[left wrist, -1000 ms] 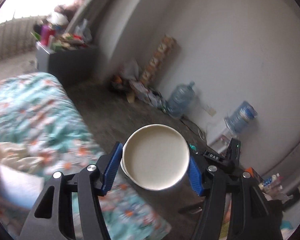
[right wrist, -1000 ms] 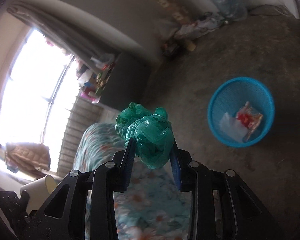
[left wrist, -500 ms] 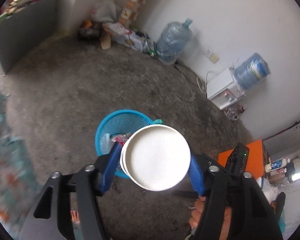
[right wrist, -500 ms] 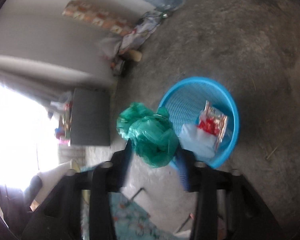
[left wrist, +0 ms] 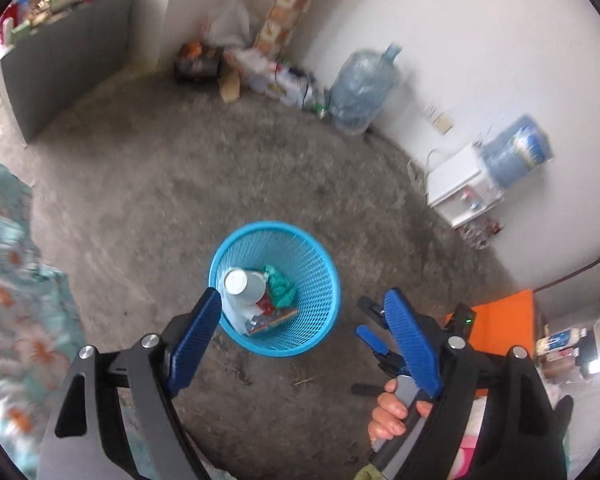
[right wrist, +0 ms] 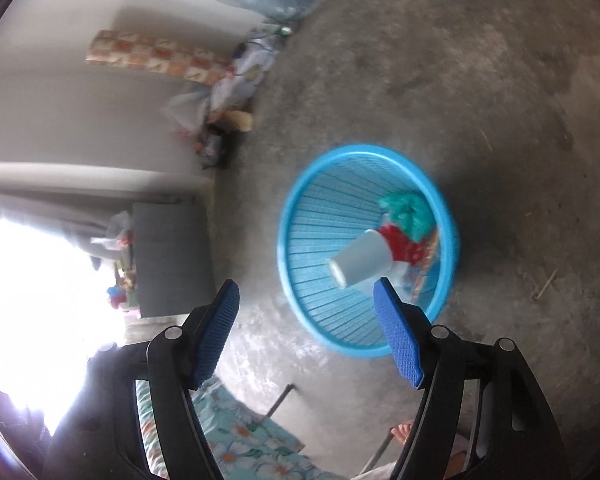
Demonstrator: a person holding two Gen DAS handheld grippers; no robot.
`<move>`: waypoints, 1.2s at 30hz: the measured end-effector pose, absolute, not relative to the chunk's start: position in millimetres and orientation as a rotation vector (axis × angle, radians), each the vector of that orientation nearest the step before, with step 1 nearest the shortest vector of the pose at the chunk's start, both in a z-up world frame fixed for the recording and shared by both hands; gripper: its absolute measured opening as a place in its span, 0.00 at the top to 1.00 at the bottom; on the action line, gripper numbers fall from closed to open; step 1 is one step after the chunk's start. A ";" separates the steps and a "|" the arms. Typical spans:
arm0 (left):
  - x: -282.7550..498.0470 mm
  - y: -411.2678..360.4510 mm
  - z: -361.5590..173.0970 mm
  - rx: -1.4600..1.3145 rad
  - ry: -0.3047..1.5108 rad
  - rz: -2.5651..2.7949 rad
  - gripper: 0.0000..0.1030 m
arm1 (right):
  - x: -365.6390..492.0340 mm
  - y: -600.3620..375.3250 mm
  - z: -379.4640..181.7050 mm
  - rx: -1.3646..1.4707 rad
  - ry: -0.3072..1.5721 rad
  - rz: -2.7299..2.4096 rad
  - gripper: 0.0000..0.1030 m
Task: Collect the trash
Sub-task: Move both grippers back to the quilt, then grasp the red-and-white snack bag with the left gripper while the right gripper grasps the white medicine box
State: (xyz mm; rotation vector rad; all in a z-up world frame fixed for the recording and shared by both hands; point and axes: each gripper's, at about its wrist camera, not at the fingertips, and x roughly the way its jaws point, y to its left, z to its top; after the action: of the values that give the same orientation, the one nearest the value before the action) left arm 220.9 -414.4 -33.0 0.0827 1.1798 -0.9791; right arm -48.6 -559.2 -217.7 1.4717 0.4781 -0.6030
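A blue mesh trash basket (left wrist: pixel 320 280) stands on the concrete floor; it also shows in the right wrist view (right wrist: pixel 320 208). Inside lie a white paper cup (left wrist: pixel 244 286), a green plastic bag (left wrist: pixel 282 286) and red wrappers (left wrist: pixel 265 304). The cup (right wrist: pixel 360 262) and green bag (right wrist: pixel 408 210) show in the right wrist view too. My left gripper (left wrist: pixel 304 330) is open and empty above the basket's near rim. My right gripper (right wrist: pixel 306 320) is open and empty above the basket; it also appears in the left wrist view (left wrist: pixel 374 334), held by a hand.
A floral bedspread (left wrist: pixel 16 300) lies at the left. A grey cabinet (left wrist: pixel 60 64) stands at the back left. Clutter and a large water bottle (left wrist: pixel 362 88) line the far wall, beside a white dispenser (left wrist: pixel 464 190). An orange box (left wrist: pixel 504 324) is at the right.
Both grippers opened over the basket. The white cup dropped from the left gripper and the green bag from the right; both now lie in the basket.
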 end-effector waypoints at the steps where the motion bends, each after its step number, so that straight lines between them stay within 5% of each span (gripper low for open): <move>1: 217.5 -404.1 -20.9 0.078 1.159 -0.978 0.21 | -45.7 -555.2 -208.5 1.451 0.469 -0.590 0.35; 14: 131.1 -192.3 77.4 0.046 0.792 -0.793 0.19 | 35.3 -440.5 -66.5 1.032 0.566 -0.121 0.35; 29: 103.9 93.9 114.3 -0.390 0.521 -0.412 0.16 | 108.7 -265.8 -16.3 0.697 0.756 0.328 0.33; 36: 196.2 168.2 73.1 -0.586 0.790 -0.225 0.17 | 136.9 -199.5 -17.2 0.618 0.858 0.424 0.33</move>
State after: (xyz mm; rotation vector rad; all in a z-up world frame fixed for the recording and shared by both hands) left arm 196.2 168.2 73.1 -0.5864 0.7895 -0.2254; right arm 136.9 -199.5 -17.2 0.6182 0.8577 0.4235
